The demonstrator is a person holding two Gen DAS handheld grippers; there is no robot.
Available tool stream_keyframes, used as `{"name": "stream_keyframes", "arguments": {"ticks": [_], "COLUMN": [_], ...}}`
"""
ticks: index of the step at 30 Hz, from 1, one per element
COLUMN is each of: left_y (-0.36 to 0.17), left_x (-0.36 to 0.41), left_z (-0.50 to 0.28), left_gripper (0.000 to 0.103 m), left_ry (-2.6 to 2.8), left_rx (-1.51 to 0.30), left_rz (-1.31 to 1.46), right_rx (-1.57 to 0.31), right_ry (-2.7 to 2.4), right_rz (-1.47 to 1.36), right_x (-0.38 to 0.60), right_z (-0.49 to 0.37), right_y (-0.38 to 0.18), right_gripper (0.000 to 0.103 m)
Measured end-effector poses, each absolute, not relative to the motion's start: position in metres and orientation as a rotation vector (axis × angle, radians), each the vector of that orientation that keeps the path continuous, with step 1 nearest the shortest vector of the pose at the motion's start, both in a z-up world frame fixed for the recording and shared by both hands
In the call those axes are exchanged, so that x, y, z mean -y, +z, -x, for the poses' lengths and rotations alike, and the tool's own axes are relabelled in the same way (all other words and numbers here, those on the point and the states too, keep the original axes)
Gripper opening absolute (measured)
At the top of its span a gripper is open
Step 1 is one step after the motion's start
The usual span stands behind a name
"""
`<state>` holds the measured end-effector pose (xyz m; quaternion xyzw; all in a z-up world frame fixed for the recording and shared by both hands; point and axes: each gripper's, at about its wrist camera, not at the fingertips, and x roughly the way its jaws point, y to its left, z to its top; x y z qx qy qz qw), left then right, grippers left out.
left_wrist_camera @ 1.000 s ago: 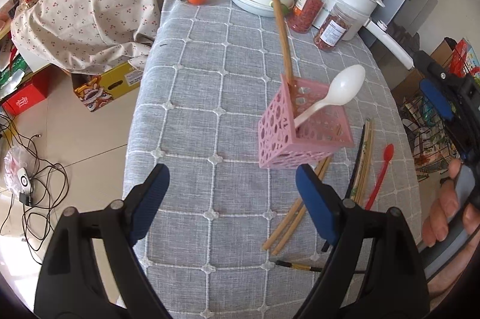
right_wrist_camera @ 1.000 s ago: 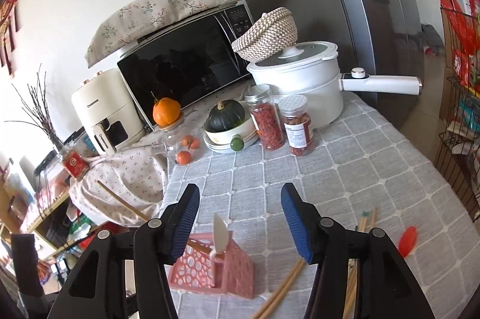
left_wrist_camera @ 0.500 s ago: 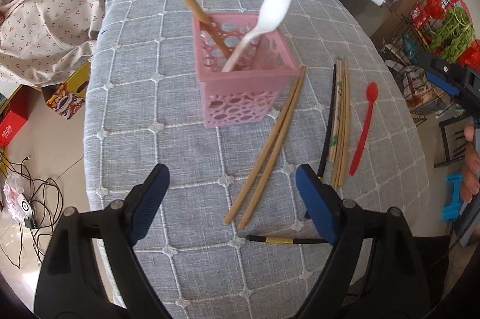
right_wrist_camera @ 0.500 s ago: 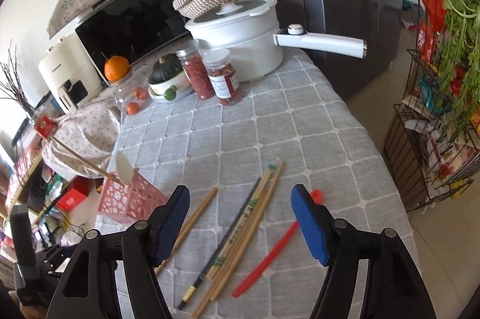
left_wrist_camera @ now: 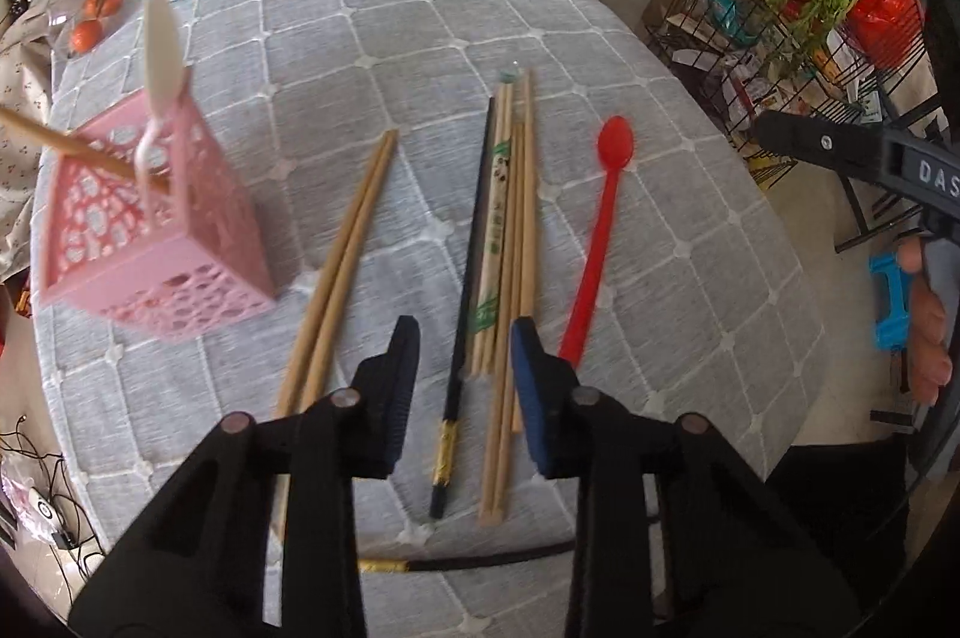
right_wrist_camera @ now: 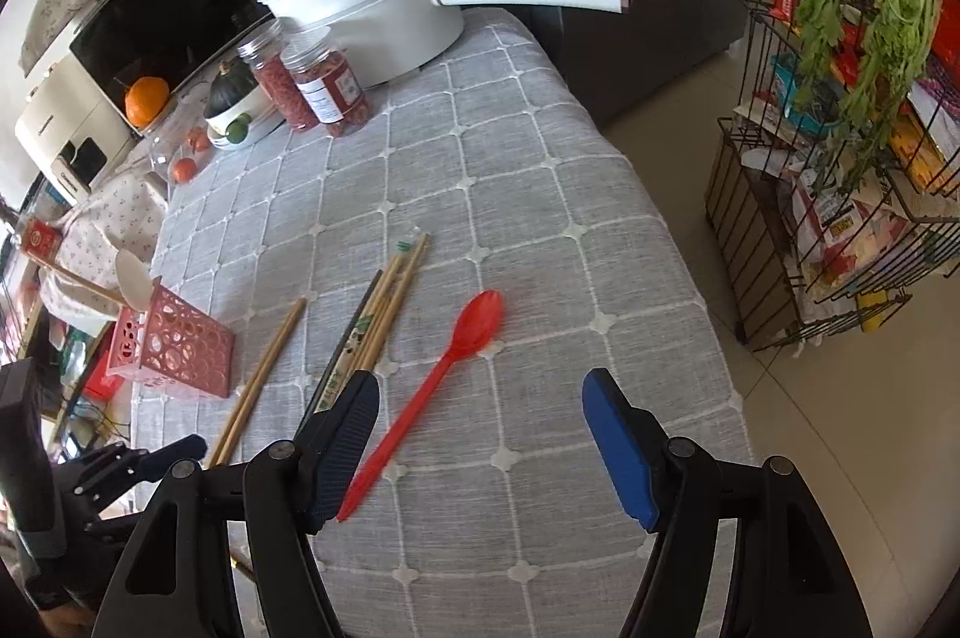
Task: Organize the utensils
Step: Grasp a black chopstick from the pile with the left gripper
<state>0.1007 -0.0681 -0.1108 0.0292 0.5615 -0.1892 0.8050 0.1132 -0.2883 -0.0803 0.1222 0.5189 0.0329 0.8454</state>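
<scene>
In the left wrist view my left gripper (left_wrist_camera: 465, 344) hovers low over the grey tablecloth. Its jaws are closing, with a black chopstick (left_wrist_camera: 474, 242) and a bundle of wooden chopsticks (left_wrist_camera: 510, 218) between them; the pads do not visibly press on these. A wooden pair (left_wrist_camera: 342, 266) lies to the left and a red spoon (left_wrist_camera: 600, 218) to the right. The pink basket (left_wrist_camera: 150, 230) holds a white spoon (left_wrist_camera: 159, 38) and one wooden chopstick (left_wrist_camera: 60, 143). My right gripper (right_wrist_camera: 480, 386) stands open over the red spoon (right_wrist_camera: 474, 320), whose handle runs by the left finger.
A second black chopstick (left_wrist_camera: 480, 560) lies crosswise under the left gripper. A white pot (right_wrist_camera: 372, 14), two jars (right_wrist_camera: 324, 86) and a bowl with a squash (right_wrist_camera: 234, 110) stand at the far end. A wire rack with greens (right_wrist_camera: 840, 158) is beyond the table's right edge.
The left gripper swung right from the pink basket to over the chopsticks, and its jaws narrowed. The right gripper tipped down and came close over the red spoon, its jaws a little wider.
</scene>
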Motion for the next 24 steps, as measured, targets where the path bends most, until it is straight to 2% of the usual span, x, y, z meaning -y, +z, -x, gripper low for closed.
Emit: {"name": "stream_keyframes", "arguments": {"ticks": [3,7,9,17,24], "left_y": [-0.119,-0.133,-0.142,-0.156,-0.160], "left_x": [0.086,0.093,0.095,0.098,0.108], "left_z": [-0.118,-0.140,-0.148,-0.159,-0.160], "left_gripper": [0.021,0.017,0.012,0.012,0.011], "left_ry": [-0.402,-0.370,-0.349,-0.298,-0.286], "left_rx": [-1.193,-1.193,-1.206,-1.197,-1.137], "left_rz": [-0.058,-0.010,0.008,0.043,-0.062], "right_rx": [-1.105,-1.146,-1.166,-1.174,-1.192], "right_ry": [0.064,0.071,0.077,0.074,0.065], "right_rz": [-0.267,-0.249,-0.239,-0.244,-0.269], "right_x": [0.299,0.304,0.305,0.312,0.313], "right_z": [-0.114,-0.115,-0.115,-0.114,-0.117], "right_y": [-0.081,-0.089,-0.093,-0.095,-0.100], "right_gripper": [0.072,0.072,0.072,0.072,0.072]}}
